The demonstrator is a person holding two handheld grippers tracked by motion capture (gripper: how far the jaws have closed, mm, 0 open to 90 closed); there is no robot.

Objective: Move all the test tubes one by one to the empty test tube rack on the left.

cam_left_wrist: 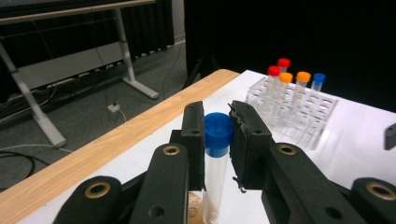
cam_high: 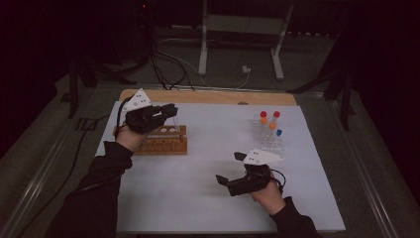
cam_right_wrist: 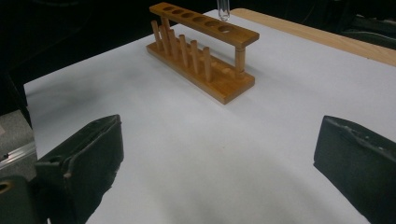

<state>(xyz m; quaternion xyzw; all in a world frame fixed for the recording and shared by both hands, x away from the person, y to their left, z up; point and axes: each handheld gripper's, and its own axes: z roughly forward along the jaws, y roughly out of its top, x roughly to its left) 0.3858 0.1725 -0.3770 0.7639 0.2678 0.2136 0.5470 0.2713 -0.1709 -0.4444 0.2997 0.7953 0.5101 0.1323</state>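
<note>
My left gripper [cam_left_wrist: 217, 135] is clamped on the blue cap of a clear tube [cam_left_wrist: 215, 175], hanging over the wooden rack [cam_high: 163, 140]. The tube looks light, rigid, slick and breakable, so I judge the cap the safest hold. My right gripper [cam_right_wrist: 219, 154] gapes, holding nothing.

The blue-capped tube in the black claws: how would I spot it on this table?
Start at the wooden rack on the left of the white table. Above it, the left gripper grips a clear tube with a blue cap. Every other capped tube stands in the clear plastic rack opposite.
</note>
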